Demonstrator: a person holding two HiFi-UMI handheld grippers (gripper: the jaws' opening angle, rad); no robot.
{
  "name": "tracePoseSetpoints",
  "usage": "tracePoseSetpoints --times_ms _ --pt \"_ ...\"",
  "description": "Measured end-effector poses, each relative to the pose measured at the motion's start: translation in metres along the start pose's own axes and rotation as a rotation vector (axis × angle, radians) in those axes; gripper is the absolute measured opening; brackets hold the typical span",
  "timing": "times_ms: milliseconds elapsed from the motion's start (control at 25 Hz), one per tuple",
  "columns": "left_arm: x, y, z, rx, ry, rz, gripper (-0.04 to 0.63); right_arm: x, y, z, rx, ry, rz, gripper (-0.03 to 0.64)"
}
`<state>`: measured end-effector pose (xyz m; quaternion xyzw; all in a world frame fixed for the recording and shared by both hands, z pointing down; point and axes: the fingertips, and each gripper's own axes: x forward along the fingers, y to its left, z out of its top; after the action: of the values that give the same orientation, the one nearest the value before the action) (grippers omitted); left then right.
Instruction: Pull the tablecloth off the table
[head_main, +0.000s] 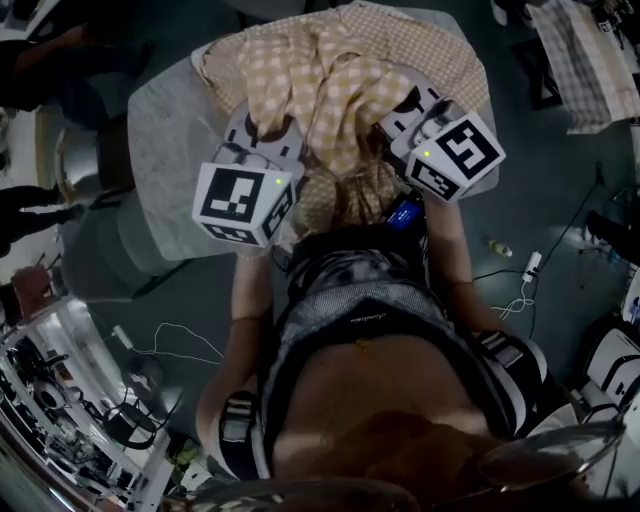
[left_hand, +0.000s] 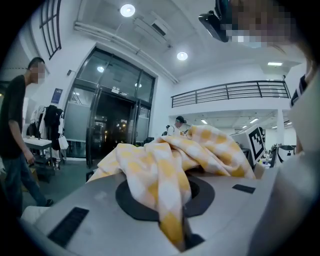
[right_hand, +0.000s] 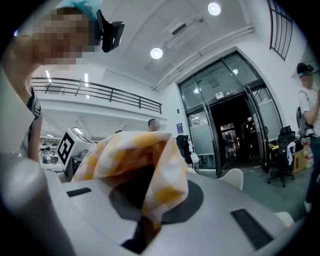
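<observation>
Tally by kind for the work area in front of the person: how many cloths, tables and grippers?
tablecloth, yellow-and-white checked, bunched up: 1
table, grey, under it: 1
grippers: 2, the left gripper and the right gripper, each shut on the tablecloth
Total: 4

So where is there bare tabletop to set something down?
Only on the left: the table is bare between the bunched tablecloth and its left rim. The middle and right are crowded: cloth covers them, and the left gripper and right gripper are shut on its near folds.
</observation>
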<state>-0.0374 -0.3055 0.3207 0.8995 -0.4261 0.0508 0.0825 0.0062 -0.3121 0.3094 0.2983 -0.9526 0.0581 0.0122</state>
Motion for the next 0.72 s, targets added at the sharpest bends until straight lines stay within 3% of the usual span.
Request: tracePoseSetpoints --times_ms 280,720 --pt "0.012 -0.023 -0.010 0.018 0.028 0.051 0.049 -0.021 -0.011 -0.010 0.032 -0.005 0.086 0.066" --pt "0.014 -0.052 -0.034 0.022 0.064 0.092 0.049 -0.048 -0.010 -0.032 0.064 0.031 0.120 0.066"
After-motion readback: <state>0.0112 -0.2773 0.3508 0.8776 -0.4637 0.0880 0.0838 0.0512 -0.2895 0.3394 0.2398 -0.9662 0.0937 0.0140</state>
